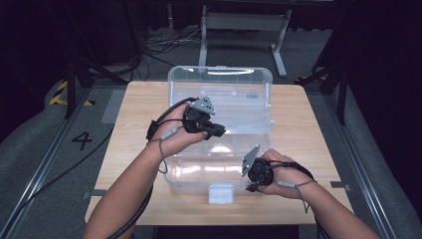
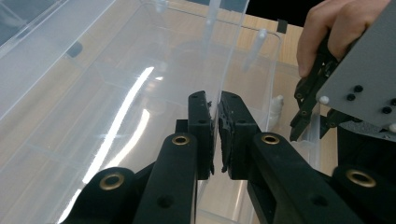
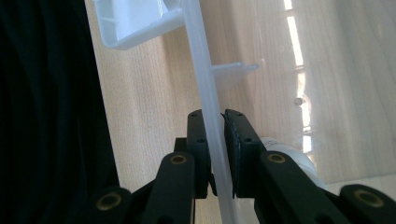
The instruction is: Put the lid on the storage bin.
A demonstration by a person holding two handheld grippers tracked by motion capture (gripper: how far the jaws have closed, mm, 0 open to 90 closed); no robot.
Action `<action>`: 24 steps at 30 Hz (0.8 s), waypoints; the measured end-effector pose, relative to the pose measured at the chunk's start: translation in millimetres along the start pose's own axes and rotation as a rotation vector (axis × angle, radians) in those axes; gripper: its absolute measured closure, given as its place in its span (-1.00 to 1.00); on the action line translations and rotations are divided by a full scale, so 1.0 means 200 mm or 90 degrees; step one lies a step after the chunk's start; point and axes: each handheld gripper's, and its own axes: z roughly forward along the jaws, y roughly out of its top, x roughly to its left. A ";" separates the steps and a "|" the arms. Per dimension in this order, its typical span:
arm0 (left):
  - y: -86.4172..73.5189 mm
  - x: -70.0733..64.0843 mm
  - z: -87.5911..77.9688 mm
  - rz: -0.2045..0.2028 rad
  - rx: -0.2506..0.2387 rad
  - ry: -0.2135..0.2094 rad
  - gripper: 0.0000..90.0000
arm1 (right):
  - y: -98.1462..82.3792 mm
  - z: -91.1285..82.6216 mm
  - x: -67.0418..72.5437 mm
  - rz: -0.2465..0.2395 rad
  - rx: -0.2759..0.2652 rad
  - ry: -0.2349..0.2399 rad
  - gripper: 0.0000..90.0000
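Jaws of two grippers, left gripper (image 1: 217, 132), right gripper (image 1: 251, 187), gripping one clear box (image 1: 219, 82)

box rim (image 3: 212, 116) partly hidden between pads

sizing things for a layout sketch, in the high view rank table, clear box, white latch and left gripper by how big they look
1. table
2. clear box
3. left gripper, though it sits nearer the camera, so less sure
4. white latch
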 end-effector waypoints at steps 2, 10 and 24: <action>-0.01 -0.01 0.00 0.002 0.000 0.000 0.87 | 0.00 0.00 0.00 -0.003 -0.002 -0.002 0.80; -0.02 -0.05 -0.01 0.008 0.004 -0.008 0.87 | -0.01 0.00 0.00 0.001 -0.011 -0.007 0.80; -0.06 -0.09 -0.01 0.009 0.003 -0.016 0.88 | -0.02 0.00 0.01 0.007 -0.027 -0.019 0.80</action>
